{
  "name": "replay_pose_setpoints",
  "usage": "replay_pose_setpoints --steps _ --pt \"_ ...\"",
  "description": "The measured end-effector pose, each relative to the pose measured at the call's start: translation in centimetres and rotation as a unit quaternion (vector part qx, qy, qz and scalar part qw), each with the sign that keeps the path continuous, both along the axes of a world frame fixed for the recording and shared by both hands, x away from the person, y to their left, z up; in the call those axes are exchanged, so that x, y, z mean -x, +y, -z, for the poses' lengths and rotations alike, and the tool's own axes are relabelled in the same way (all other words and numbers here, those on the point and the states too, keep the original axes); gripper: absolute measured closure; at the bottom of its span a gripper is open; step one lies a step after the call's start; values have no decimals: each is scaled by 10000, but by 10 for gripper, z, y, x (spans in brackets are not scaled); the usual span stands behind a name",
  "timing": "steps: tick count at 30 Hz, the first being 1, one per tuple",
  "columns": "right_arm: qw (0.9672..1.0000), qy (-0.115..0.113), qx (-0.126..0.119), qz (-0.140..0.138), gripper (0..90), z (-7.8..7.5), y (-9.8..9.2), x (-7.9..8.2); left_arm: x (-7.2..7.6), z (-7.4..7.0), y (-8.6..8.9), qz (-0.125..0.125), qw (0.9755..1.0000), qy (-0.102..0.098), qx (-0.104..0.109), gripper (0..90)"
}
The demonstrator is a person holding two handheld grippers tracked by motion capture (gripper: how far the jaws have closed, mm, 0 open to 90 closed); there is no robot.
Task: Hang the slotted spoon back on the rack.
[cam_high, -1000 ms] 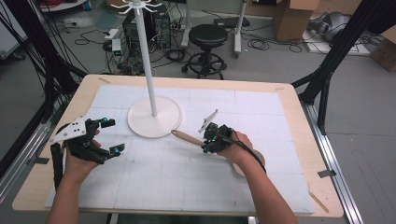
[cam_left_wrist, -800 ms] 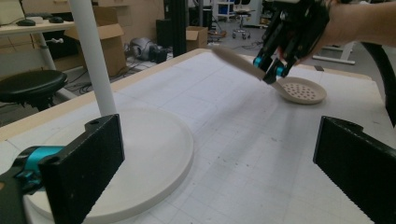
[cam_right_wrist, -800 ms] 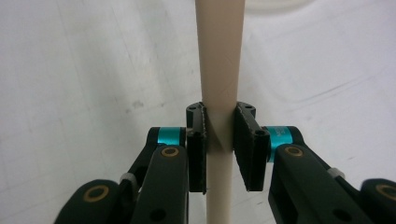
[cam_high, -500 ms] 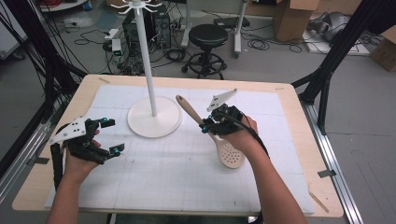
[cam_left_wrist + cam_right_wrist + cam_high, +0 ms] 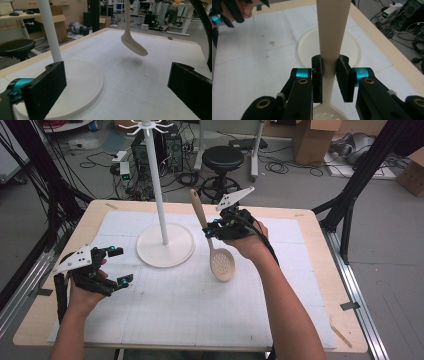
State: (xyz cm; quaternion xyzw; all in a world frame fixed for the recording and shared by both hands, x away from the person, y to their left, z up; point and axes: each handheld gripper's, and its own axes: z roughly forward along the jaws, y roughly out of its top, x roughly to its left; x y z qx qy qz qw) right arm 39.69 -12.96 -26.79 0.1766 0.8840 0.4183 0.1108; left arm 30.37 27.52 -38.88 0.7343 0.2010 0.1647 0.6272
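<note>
1. Your left claw (image 5: 116, 266) sits near the counter's (image 5: 310, 270) front left corner, jaws wide apart with nothing between them.
2. Just beyond it stands the white rack (image 5: 159, 195), its round base on the gridded mat (image 5: 200, 310) and its pole upright.
3. To the right of the rack, your right claw (image 5: 212, 230) is clamped on the handle of the slotted spoon (image 5: 221, 262); the right gripper view shows both pads pressed against it.
4. The spoon (image 5: 133, 43) hangs clear above the mat, bowl down and handle tilted up towards the rack's pole, with its shadow on the mat below.
</note>
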Motion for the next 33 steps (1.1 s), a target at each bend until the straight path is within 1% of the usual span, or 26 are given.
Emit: replay_pose_setpoints --steps 3,6,8,10,12,14,17,19,22,23,25,29,31,33 --pt "10000 -22 1 17 764 -11 3 -7 0 0 -1 8 10000 -14 -1 24" --pt "9999 -48 -97 34 764 -24 4 -13 -1 0 0 1 10000 -14 25 24" --pt "9997 -83 -213 45 763 -33 6 -18 -1 0 0 0 10000 -5 19 25" --pt "9996 -62 -262 74 763 -41 8 -23 -1 0 0 12 10000 7 29 24" --pt "9993 -118 -341 109 763 -49 11 -27 -1 0 -1 23 10000 10 14 24" --pt "9992 -100 -345 155 763 -56 14 -32 -1 1 -1 31 10000 14 4 24" --pt "9989 -155 -384 205 763 -67 19 -38 -1 0 -1 26 10000 -19 18 24" --pt "9987 -154 -433 236 762 -75 23 -41 -1 0 0 17 10000 -28 46 24" --pt "9986 -156 -425 279 763 -83 28 -47 -1 0 0 14 10000 -37 27 24" --pt "9985 -160 -433 283 763 -85 29 -48 -1 0 0 16 10000 -22 59 24" --pt "9988 -125 -401 266 763 -88 32 -51 -1 -1 0 37 10000 -45 21 25" --pt "9992 -169 -292 228 763 -94 42 -53 0 -1 0 19 10000 -38 69 24" --pt "9992 -166 -292 197 763 -96 46 -54 -1 -1 1 22 10000 -60 62 25" --pt "9993 -170 -289 181 763 -97 49 -56 -1 -1 1 31 10000 -42 78 25"
